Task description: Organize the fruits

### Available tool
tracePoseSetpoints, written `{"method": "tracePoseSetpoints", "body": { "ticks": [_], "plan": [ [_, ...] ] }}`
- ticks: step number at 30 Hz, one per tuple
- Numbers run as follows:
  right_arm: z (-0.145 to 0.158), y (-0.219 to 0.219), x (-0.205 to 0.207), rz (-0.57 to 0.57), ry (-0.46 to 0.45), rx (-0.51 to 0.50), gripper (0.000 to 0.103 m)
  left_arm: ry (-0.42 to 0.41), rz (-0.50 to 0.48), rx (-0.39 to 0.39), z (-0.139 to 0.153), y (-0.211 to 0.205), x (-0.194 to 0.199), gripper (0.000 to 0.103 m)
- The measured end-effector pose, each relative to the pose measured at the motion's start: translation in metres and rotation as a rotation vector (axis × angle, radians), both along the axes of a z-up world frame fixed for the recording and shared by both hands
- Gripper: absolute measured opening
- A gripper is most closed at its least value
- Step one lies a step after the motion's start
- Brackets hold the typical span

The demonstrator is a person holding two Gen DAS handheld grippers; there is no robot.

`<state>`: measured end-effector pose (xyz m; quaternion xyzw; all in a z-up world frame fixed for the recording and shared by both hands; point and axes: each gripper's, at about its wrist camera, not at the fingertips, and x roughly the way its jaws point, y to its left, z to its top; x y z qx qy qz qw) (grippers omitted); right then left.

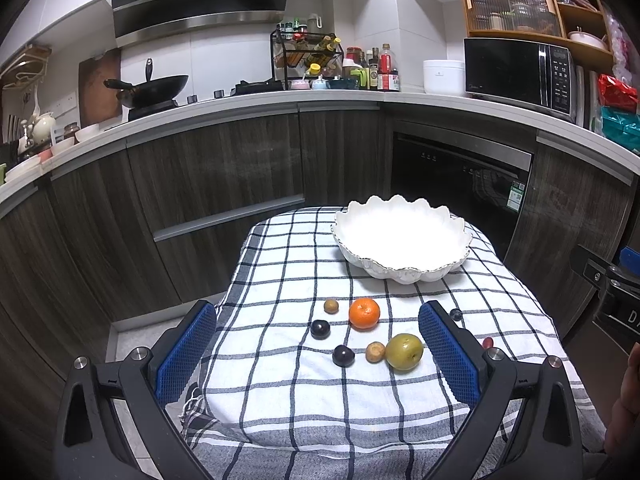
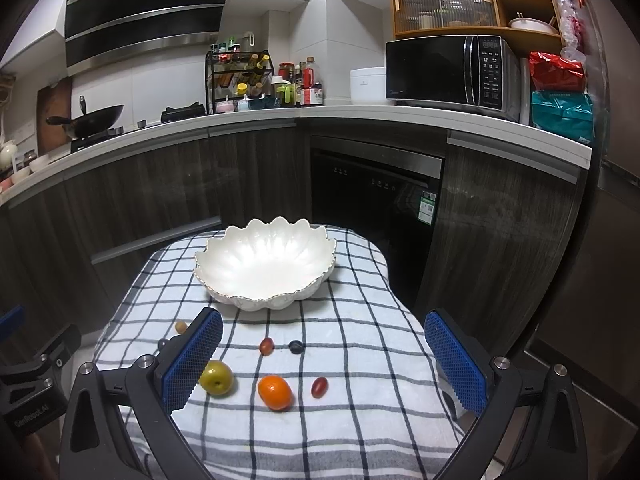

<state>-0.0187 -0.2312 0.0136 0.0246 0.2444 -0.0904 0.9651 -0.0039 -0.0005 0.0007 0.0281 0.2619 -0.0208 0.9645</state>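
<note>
Left gripper fingers spread, empty, right gripper fingers spread, empty, orange and pear on checked cloth, white bowl empty behind

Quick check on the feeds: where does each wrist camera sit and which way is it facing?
Left wrist: rides the open left gripper, facing the checked cloth, kitchen counter beyond; a hand shows at right.
Right wrist: on the open right gripper, same heading, further right; the left gripper's body shows at left.
Shared: white bowl, orange, green fruit.
</note>
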Motion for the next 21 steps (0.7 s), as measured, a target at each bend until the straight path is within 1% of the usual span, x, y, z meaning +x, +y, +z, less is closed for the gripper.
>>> {"method": "tracePoseSetpoints", "body": {
  "ticks": [9,21],
  "plan": [
    [-0.0002,0.0002,-0.0003,-0.001,0.002,0.001,0.103,0.001,-0.001,-0.001,-0.0006,0.0001,-0.0002,0.103],
    [-0.0053,0.0015,0.0039,0.007,0.023,0.005,0.103,0.023,-0.001,0.005,-0.0070,0.0002,0.0048,0.103]
  ]
}}
